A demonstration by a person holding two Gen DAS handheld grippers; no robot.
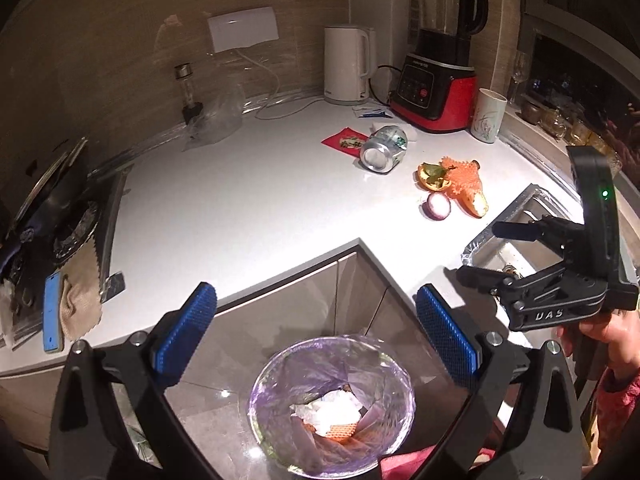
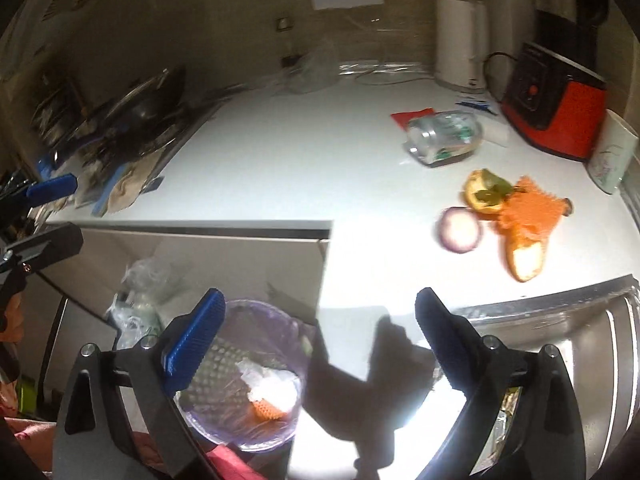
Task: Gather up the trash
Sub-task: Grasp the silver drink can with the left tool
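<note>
Two grippers, both with jaws spread wide and nothing between the pads. In the left wrist view the left gripper (image 1: 316,332) hangs over the lined trash bin (image 1: 332,404) at the bottom centre of the frame, which holds crumpled white paper (image 1: 328,412) and an orange scrap. At the right edge of that view the right gripper (image 1: 476,252) shows from the side, held by a hand (image 1: 608,336), its black fingers parted above the sink (image 1: 532,208). From its own camera the right gripper (image 2: 316,336) straddles the counter's edge, with the bin (image 2: 240,376) under its blue left pad and its shadow on the white counter (image 2: 280,160).

Uncollected trash lies at centre right on the counter: a crushed can (image 1: 384,148) on its side, a halved red onion (image 1: 438,205), citrus peel (image 1: 432,176) and orange netting (image 1: 466,178) touching a bread end. Only the left wrist view shows the blender jug (image 1: 444,0) and a wine glass; only the right wrist view shows a plastic bag (image 2: 140,292) on the floor beside the bin.
</note>
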